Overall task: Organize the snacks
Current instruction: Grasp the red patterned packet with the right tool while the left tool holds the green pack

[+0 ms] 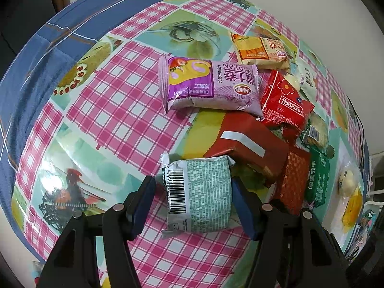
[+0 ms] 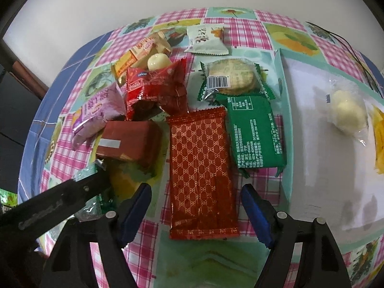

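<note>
In the left wrist view my left gripper (image 1: 192, 199) is closed around a light green snack packet (image 1: 199, 194) with a barcode, just above the tablecloth. A purple packet (image 1: 208, 85), a red box (image 1: 249, 146) and a red Kiss packet (image 1: 285, 100) lie beyond it. In the right wrist view my right gripper (image 2: 195, 206) is open, its jaws on either side of a red patterned packet (image 2: 201, 172) lying flat. A dark green packet (image 2: 254, 132) lies right of it. The left gripper's arm (image 2: 55, 204) shows at lower left.
A checked tablecloth (image 1: 115, 110) covers the table. A white tray (image 2: 319, 148) at the right holds a bag of white balls (image 2: 345, 110) and a yellow item (image 2: 379, 139). A round cracker pack (image 2: 230, 76), a white sachet (image 2: 206, 39) and an orange packet (image 1: 261, 49) lie further back.
</note>
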`<control>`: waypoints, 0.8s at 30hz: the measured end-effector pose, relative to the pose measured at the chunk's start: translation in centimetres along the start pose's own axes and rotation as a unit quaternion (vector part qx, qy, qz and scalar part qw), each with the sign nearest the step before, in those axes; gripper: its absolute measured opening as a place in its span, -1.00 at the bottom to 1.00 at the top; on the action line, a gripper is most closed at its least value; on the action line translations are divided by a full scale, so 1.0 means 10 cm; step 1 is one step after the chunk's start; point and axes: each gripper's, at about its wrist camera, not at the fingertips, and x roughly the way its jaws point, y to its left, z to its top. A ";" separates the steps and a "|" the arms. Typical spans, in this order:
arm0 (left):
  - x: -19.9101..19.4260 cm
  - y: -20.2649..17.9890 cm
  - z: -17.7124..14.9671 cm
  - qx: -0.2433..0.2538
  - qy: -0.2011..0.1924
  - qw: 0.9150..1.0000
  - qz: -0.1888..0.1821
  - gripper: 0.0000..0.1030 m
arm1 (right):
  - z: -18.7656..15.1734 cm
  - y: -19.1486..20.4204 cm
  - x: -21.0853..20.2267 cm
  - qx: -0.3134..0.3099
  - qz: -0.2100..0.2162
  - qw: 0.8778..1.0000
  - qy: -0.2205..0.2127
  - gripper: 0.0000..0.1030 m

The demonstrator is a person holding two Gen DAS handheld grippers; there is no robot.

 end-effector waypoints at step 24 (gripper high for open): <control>0.13 -0.18 -0.01 0.025 -0.004 0.999 0.028 0.27 | -0.10 0.05 -0.01 -0.041 -0.044 0.998 0.007 0.12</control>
